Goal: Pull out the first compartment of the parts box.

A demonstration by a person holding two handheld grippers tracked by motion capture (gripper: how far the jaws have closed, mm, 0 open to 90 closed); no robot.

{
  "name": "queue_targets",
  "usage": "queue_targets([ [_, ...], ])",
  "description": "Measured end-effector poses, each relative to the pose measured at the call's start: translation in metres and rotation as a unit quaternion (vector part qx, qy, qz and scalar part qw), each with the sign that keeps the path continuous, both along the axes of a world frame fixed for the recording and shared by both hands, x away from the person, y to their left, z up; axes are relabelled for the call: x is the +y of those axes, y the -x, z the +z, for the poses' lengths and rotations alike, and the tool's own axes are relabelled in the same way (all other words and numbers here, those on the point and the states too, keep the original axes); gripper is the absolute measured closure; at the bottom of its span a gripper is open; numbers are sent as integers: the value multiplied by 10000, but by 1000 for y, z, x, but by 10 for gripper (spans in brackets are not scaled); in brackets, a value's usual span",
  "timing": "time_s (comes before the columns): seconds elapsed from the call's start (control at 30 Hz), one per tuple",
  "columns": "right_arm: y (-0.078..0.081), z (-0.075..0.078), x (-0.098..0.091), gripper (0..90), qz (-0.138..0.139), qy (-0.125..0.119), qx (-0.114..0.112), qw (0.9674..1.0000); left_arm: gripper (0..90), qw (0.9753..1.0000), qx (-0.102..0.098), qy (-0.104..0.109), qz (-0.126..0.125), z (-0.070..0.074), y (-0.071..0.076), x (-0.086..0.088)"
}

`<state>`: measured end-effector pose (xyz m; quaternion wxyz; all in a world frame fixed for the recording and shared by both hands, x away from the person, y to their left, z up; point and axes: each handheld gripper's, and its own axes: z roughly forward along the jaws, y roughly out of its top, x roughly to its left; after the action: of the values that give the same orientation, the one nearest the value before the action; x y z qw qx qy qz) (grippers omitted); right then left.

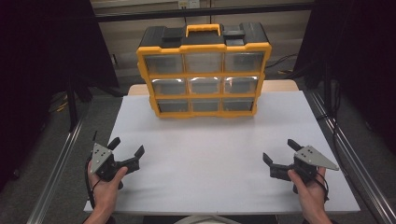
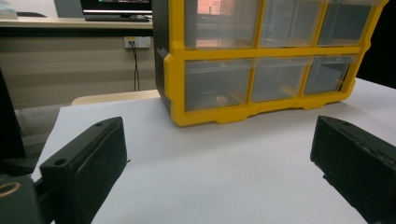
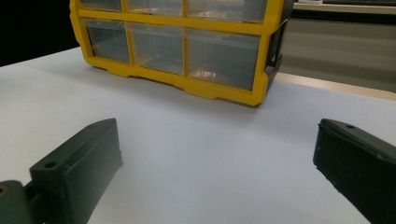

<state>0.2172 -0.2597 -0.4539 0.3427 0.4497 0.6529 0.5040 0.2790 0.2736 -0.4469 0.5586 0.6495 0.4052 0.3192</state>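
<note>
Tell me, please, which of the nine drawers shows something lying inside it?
The bottom-left drawer of the organizer: the left gripper view shows a small pale item on its floor, too blurred to identify; the others look empty.

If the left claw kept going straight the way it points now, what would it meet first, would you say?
Probably the yellow drawer organizer: the left claw, open and empty, points across bare white tabletop toward its bottom row of clear drawers, though depth is hard to judge.

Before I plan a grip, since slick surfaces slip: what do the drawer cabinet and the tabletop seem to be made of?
The drawer cabinet looks like moulded plastic: a glossy yellow frame, a black back and top, and clear drawers that catch glare. The tabletop looks like a matte white sheet or board, without reflections; its material is unclear.
</note>
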Motion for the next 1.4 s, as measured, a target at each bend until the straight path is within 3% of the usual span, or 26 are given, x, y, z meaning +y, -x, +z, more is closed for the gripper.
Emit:
queue_targets([
  [0.13, -1, -1, 0, 4, -43, -4, 35, 10000, 37, 10000, -27, 77, -45, 2, -2, -4],
  [0.3, -1, -2, 0, 3, 16, -5, 92, 10000, 37, 9999, -76, -86, -59, 2, -3, -9],
  [0.37, -1, -2, 0, 3, 21, -11, 100, 9999, 37, 9999, -59, -58, -127, 1, -4, -11],
  [0.53, -3, -3, -1, 2, 16, -38, 122, 9999, 37, 9994, -149, -293, -146, 2, -8, -17],
  [0.63, -5, -4, -1, 3, 17, -49, 110, 9999, 35, 9995, -38, -159, -259, 1, -12, -19],
  [0.67, -6, -4, -1, 3, 15, -49, 108, 9999, 30, 9995, -25, -229, -205, 2, -13, -20],
  [0.73, -6, -5, -1, 5, 35, -41, 140, 9999, 29, 9990, -141, -356, -242, 2, -14, -20],
  [0.8, -7, -5, -1, 5, 49, -35, 149, 9999, 29, 9993, -117, -272, -216, 3, -15, -22],
  [0.87, -7, -5, 0, 5, 57, -33, 143, 9999, 29, 9990, -157, -377, -159, 4, -16, -21],
  [1.0, -4, -3, 2, 6, 74, -106, 163, 9998, 29, 9988, -148, -411, -204, 8, -19, -19],
  [1.03, -4, -3, 2, 5, 88, -73, 145, 9998, 29, 9990, -223, -349, -156, 7, -20, -21],
  [1.13, -3, -2, 0, 8, 8, -110, 139, 9998, 29, 9985, -233, -428, -255, 7, -26, -22],
  [1.17, -3, -3, 0, 10, -25, -73, 128, 9999, 30, 9980, -237, -542, -228, 9, -29, -23],
  [1.23, -4, -3, 0, 10, -59, -75, 121, 9999, 30, 9981, -267, -478, -281, 9, -32, -24],
  [1.27, -4, -3, 0, 11, -29, -75, 143, 9999, 29, 9978, -209, -559, -297, 12, -34, -24],
  [1.3, -5, -3, 1, 11, -5, -69, 140, 9999, 29, 9974, -350, -587, -232, 14, -38, -28],
  [1.4, -4, -3, 2, 10, 26, -61, 113, 9999, 29, 9969, -410, -610, -270, 17, -41, -30],
])
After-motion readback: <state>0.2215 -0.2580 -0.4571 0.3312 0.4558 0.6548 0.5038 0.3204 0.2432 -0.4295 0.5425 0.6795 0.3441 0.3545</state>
